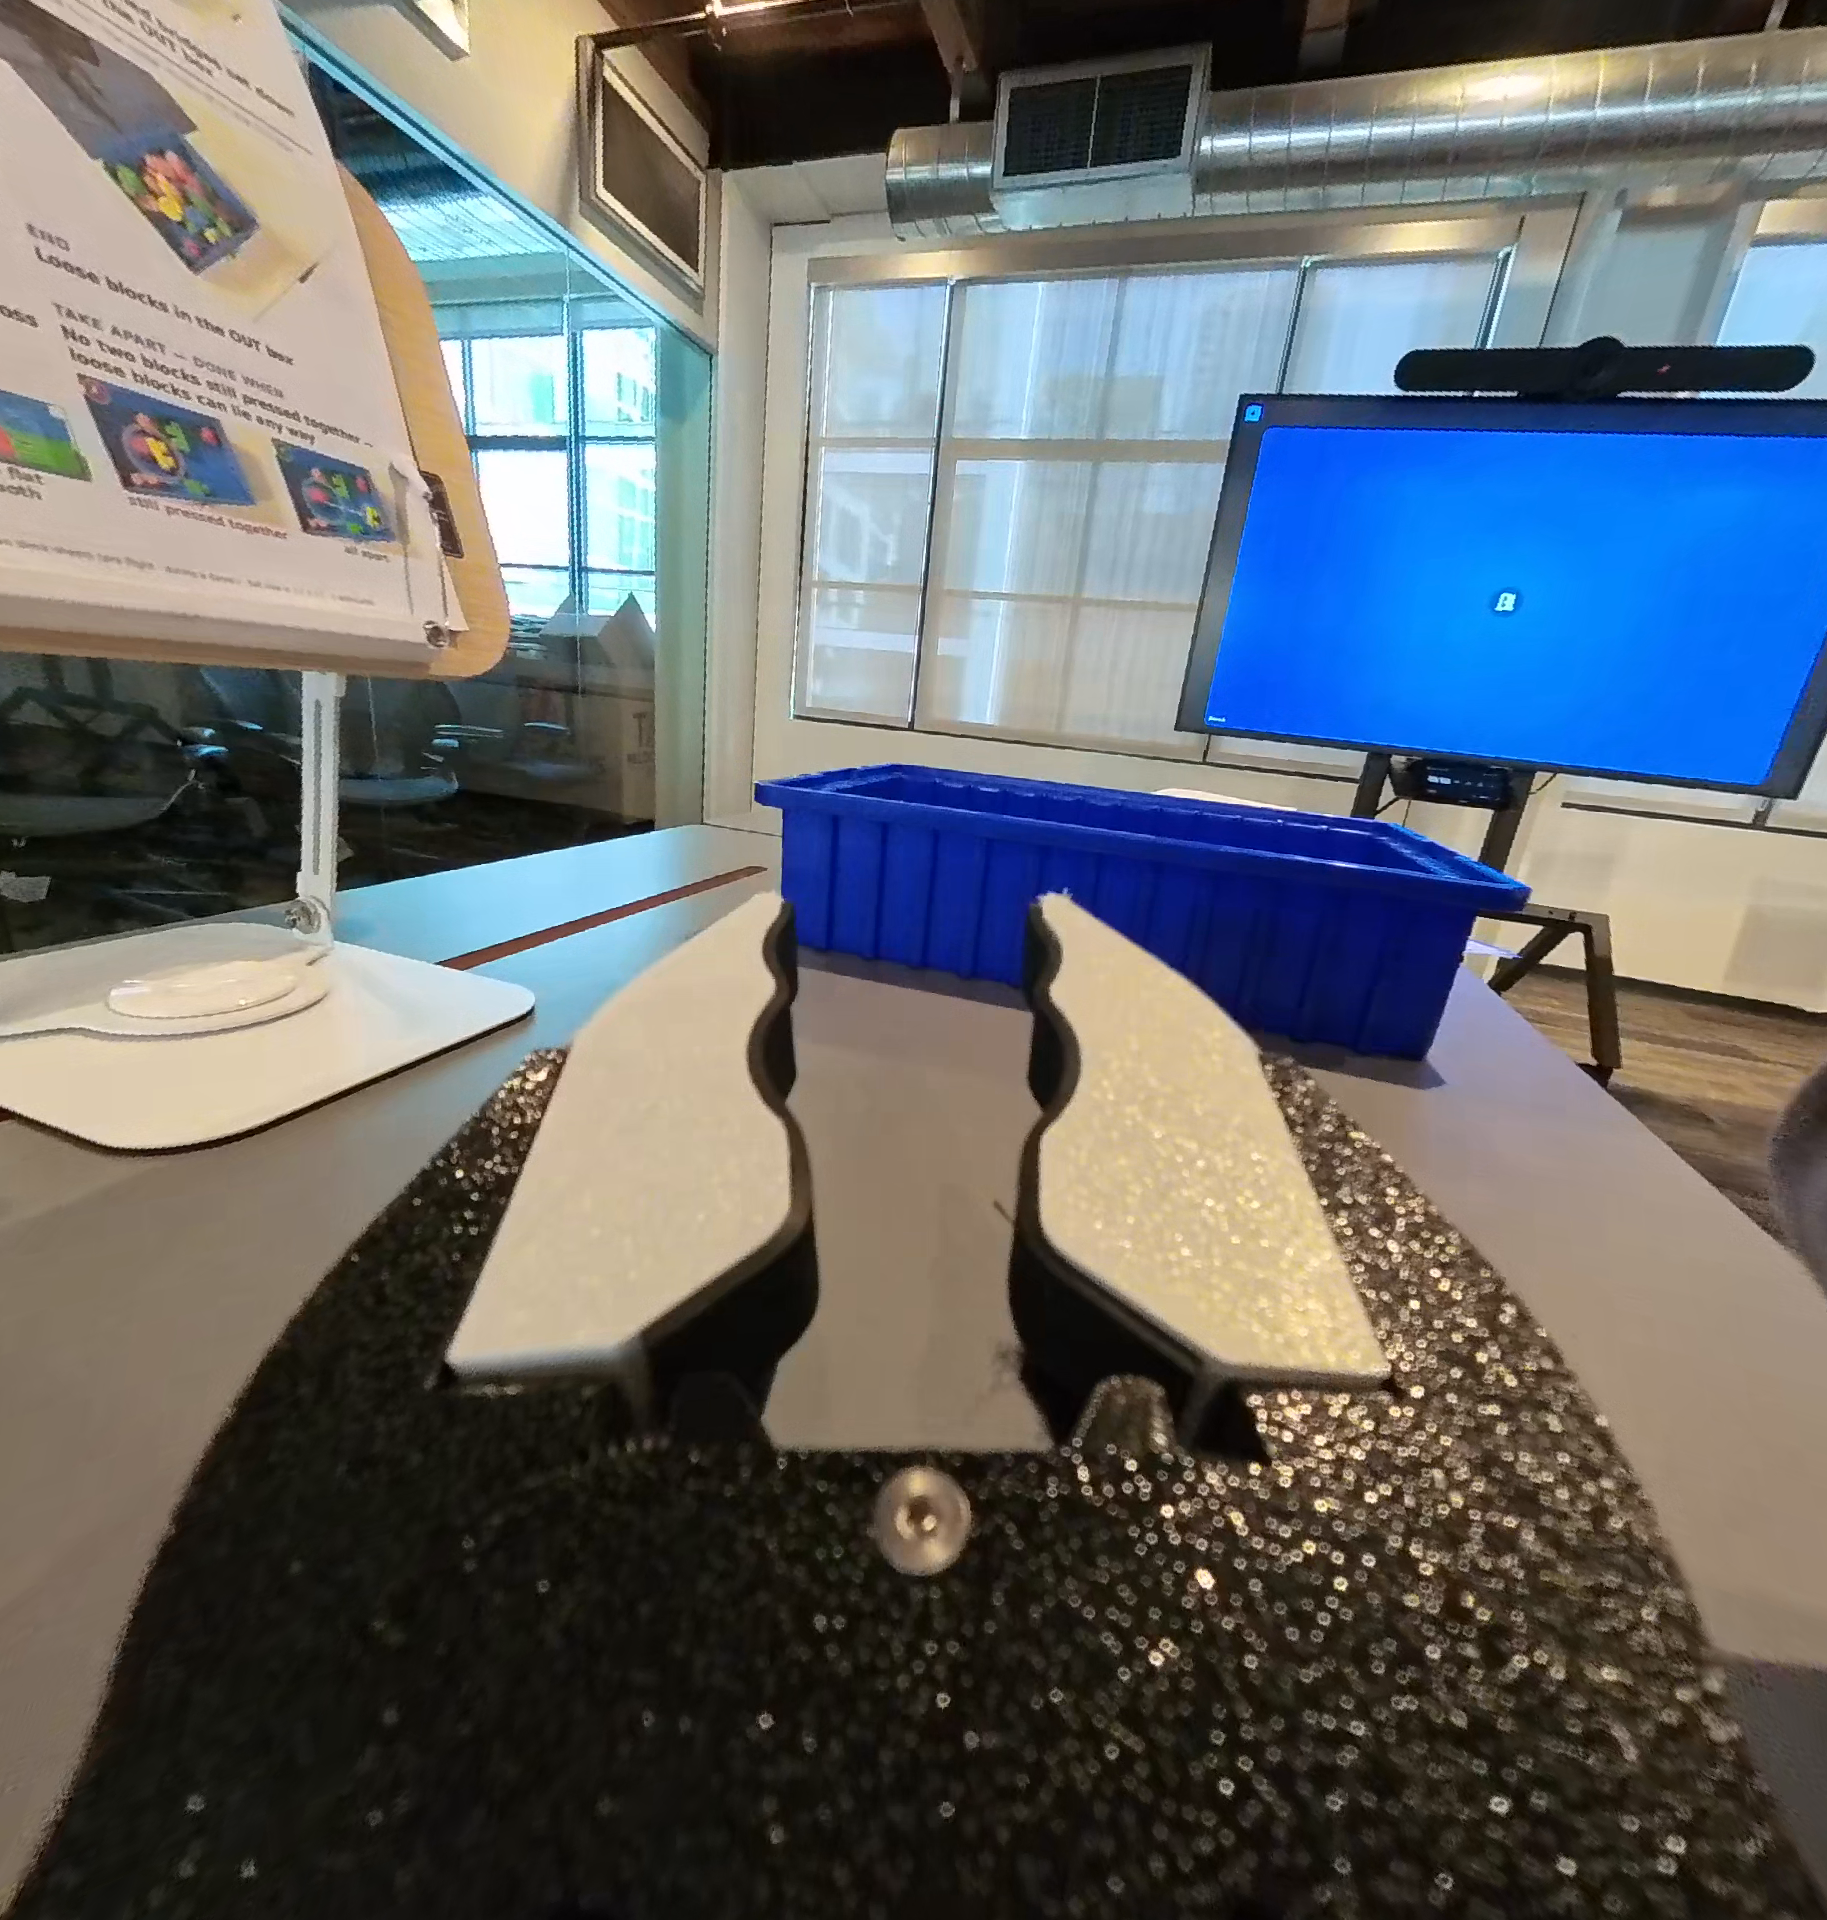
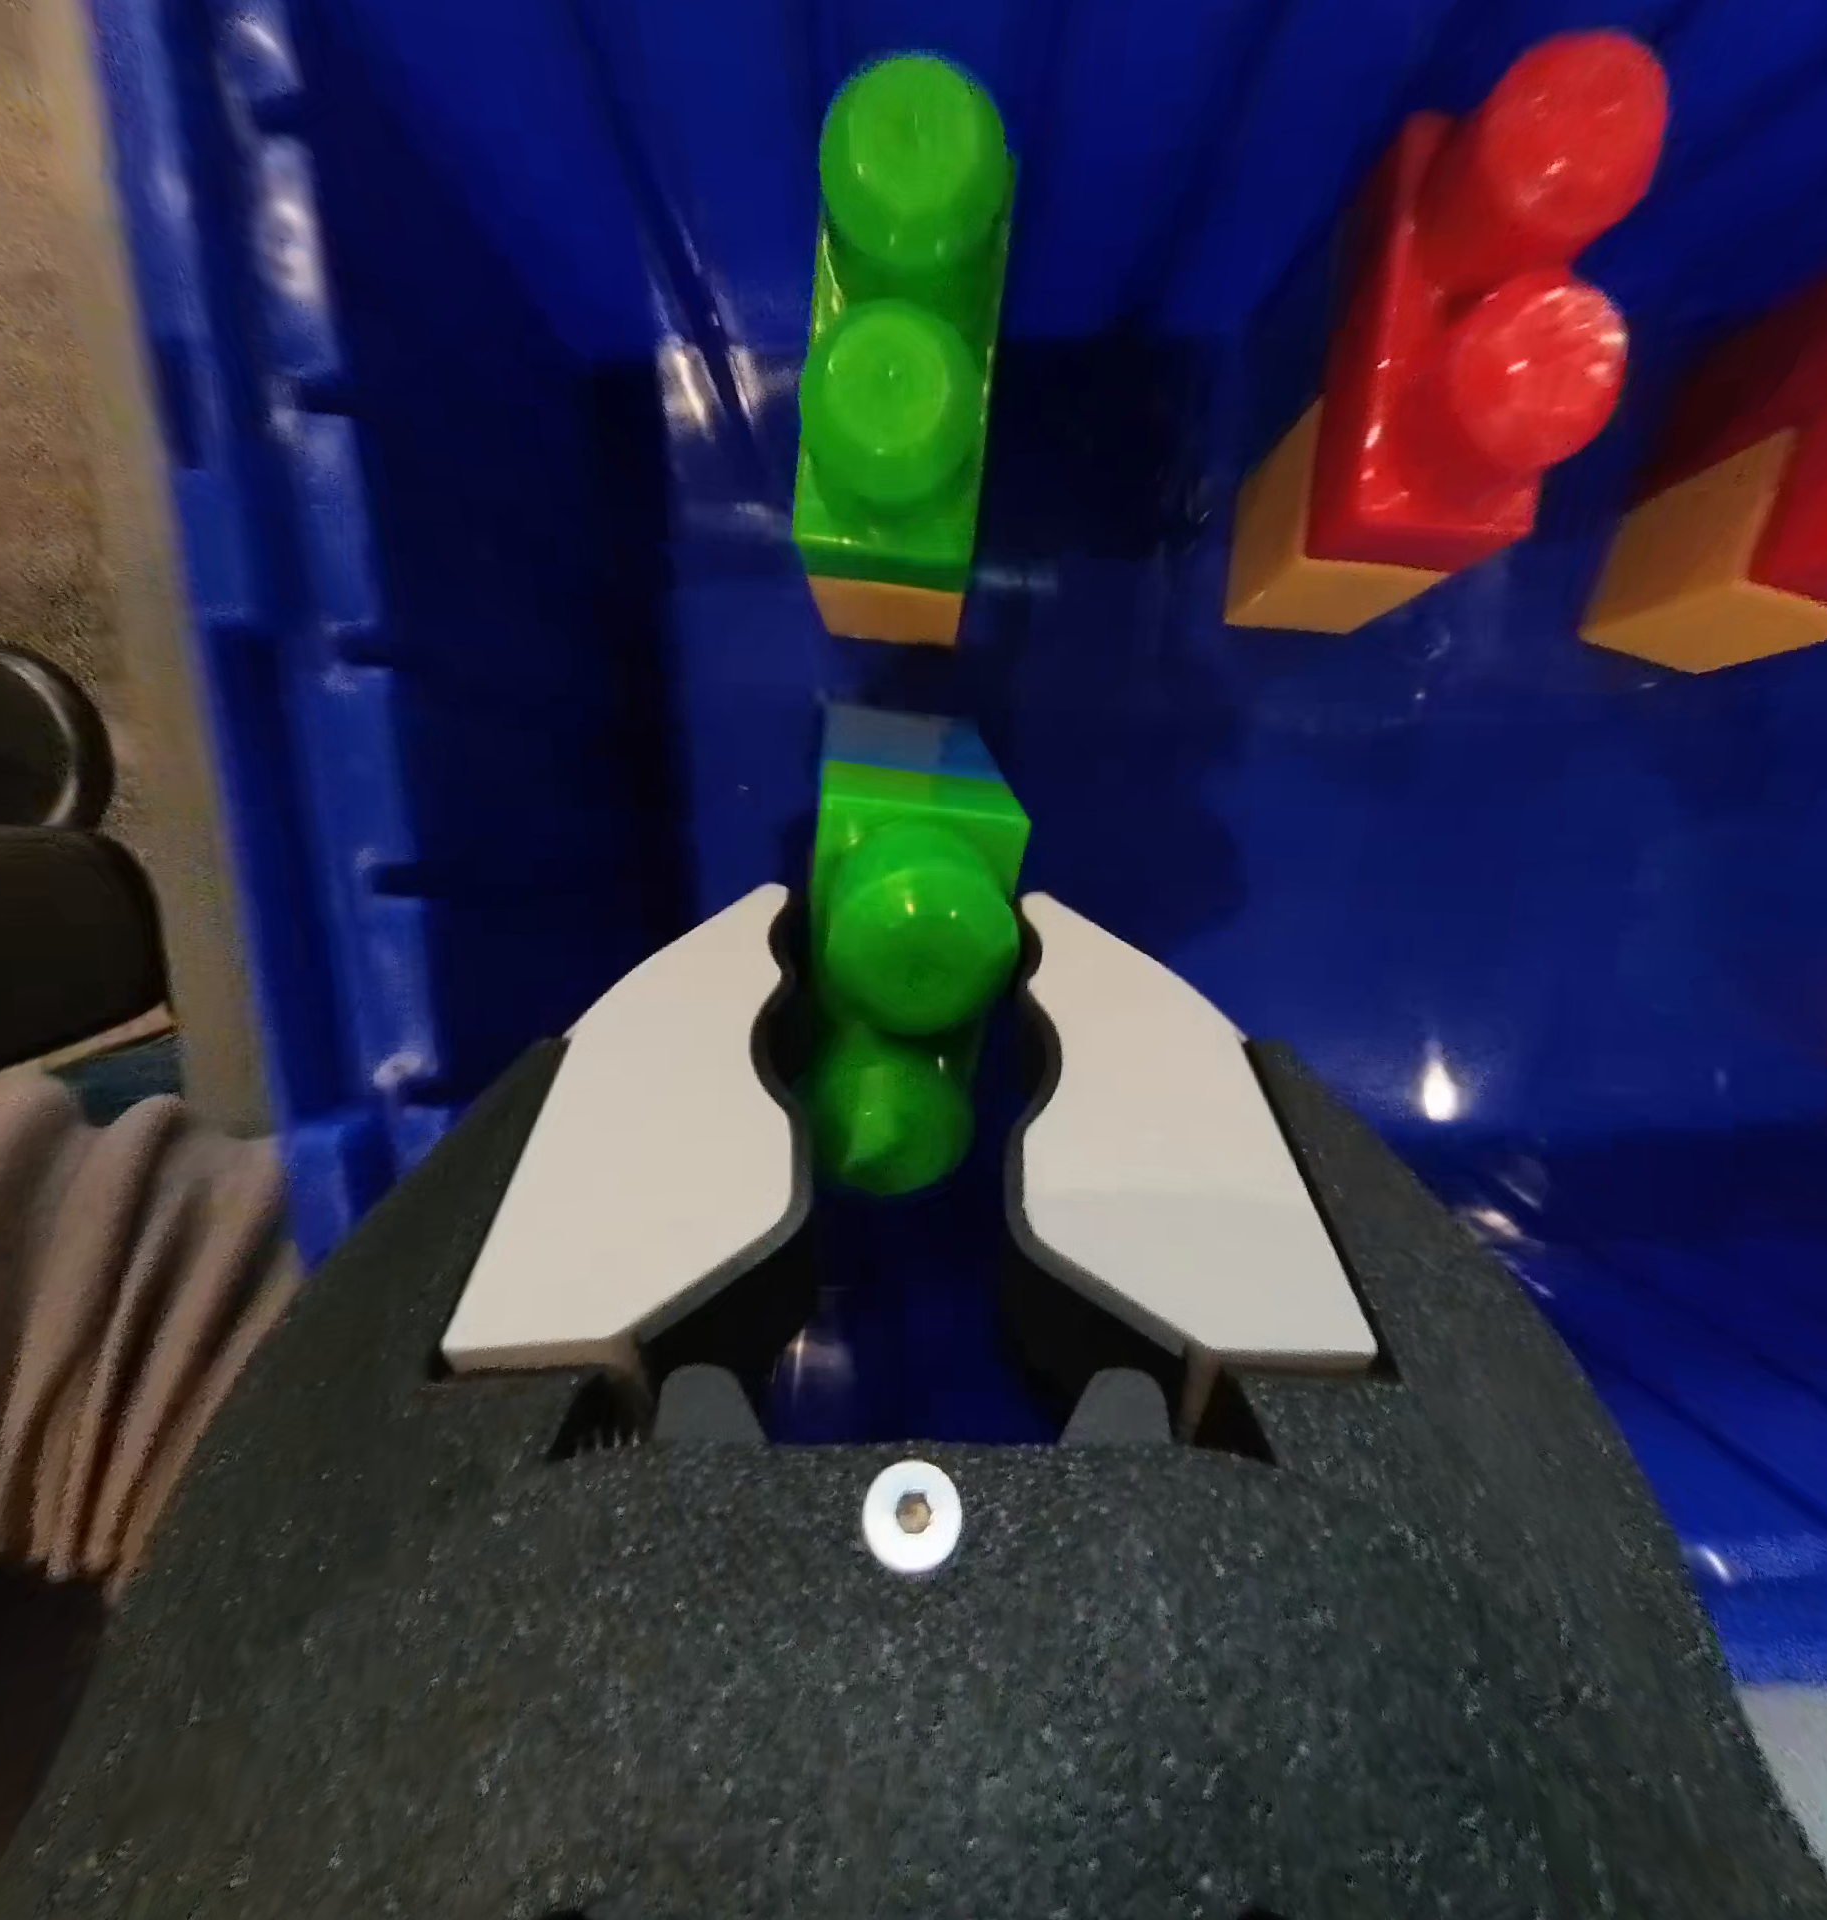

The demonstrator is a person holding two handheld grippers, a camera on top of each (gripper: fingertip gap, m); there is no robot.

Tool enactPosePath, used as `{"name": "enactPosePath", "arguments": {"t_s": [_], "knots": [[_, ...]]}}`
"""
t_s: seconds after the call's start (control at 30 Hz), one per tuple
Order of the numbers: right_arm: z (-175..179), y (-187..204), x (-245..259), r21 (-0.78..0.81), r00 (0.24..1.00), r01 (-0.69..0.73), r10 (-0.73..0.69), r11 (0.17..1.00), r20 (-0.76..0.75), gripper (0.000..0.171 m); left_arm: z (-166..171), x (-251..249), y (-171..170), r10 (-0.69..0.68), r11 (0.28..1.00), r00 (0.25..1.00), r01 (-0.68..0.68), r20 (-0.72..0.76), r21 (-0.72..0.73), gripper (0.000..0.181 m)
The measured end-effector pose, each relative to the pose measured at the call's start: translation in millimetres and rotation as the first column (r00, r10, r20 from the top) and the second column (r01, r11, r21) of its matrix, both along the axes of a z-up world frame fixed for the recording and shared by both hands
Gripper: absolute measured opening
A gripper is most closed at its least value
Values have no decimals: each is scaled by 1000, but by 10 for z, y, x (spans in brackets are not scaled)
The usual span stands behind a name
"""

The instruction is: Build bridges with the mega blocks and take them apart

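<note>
In the right wrist view my right gripper (image 2: 907,914) reaches down into the blue bin (image 2: 473,520). Its fingers are closed against the sides of a green two-stud block (image 2: 914,956), which sits on a light blue block (image 2: 909,743). Beyond it, another green block (image 2: 904,343) sits on an orange block (image 2: 888,608). A red block (image 2: 1491,343) on an orange block (image 2: 1304,582) is at the upper right. In the left wrist view my left gripper (image 1: 909,914) is open and empty above the grey table (image 1: 161,1299), pointing at the bin's outer wall (image 1: 1096,883).
A white stand (image 1: 244,1029) holding an instruction sheet (image 1: 161,312) is on the table at the left. A large screen (image 1: 1511,592) on a floor stand is behind the bin. A grey sleeve (image 2: 78,1299) shows left of the bin. There is about 35 centimetres between the tips of the two grippers. My left tips are about 45 centimetres from the green block (image 2: 904,343), my right tips only 8 centimetres.
</note>
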State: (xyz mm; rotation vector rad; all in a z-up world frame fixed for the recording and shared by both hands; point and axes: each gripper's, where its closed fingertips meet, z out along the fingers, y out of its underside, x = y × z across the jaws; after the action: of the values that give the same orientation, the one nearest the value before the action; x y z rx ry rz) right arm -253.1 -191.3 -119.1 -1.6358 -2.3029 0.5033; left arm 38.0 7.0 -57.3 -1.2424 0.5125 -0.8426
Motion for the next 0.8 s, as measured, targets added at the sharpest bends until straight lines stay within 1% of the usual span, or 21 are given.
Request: {"name": "enactPosePath", "arguments": {"t_s": [0.07, 0.13, 0.23, 0.3, 0.33, 0.43, 0.5, 0.57, 0.7, 0.8], "knots": [[228, 27, 90, -20, 997, -5, 3, 1000, -77, 37, 5, -10, 1, 1, 1000, 1000, -1, 7, 0, 42], [536, 88, 245, -41, 984, -9, 1, 999, -180, 37, 8, -18, 2, 2, 1000, 1000, -2, 13, -1, 42], [1114, 222, 613, -111, 922, -22, -23, 994, -387, 37, 7, -24, 10, -1, 1000, 1000, 1, 19, -9, 43], [1515, 321, 949, -146, 834, -50, -39, 988, -550, 37, 8, -34, 18, -2, 1000, 1000, 3, 28, -16, 43], [1675, 416, 1138, -120, 779, -39, -45, 992, -625, 36, 8, -41, 24, -3, 1000, 999, 4, 34, -21, 43], [2003, 869, 1746, -28, 593, 122, -96, 992, -800, 36, 11, -72, 47, -5, 999, 998, 7, 58, -39, 43], [2047, 1187, 2158, -32, 481, 233, -144, 972, -865, 36, 16, -97, 60, -3, 999, 997, 7, 78, -49, 44], [1943, 1491, 2524, -63, 402, 319, -195, 946, -895, 36, 22, -114, 65, -9, 998, 995, 14, 95, -55, 45], [1577, 1938, 3067, -129, 275, 423, -263, 897, -925, 36, 48, -101, 4, -68, 997, 991, 73, 117, -36, 52], [1286, 2119, 3274, -181, 218, 431, -297, 884, -929, 36, 63, -81, -35, -96, 995, 988, 99, 118, -20, 55]]}}
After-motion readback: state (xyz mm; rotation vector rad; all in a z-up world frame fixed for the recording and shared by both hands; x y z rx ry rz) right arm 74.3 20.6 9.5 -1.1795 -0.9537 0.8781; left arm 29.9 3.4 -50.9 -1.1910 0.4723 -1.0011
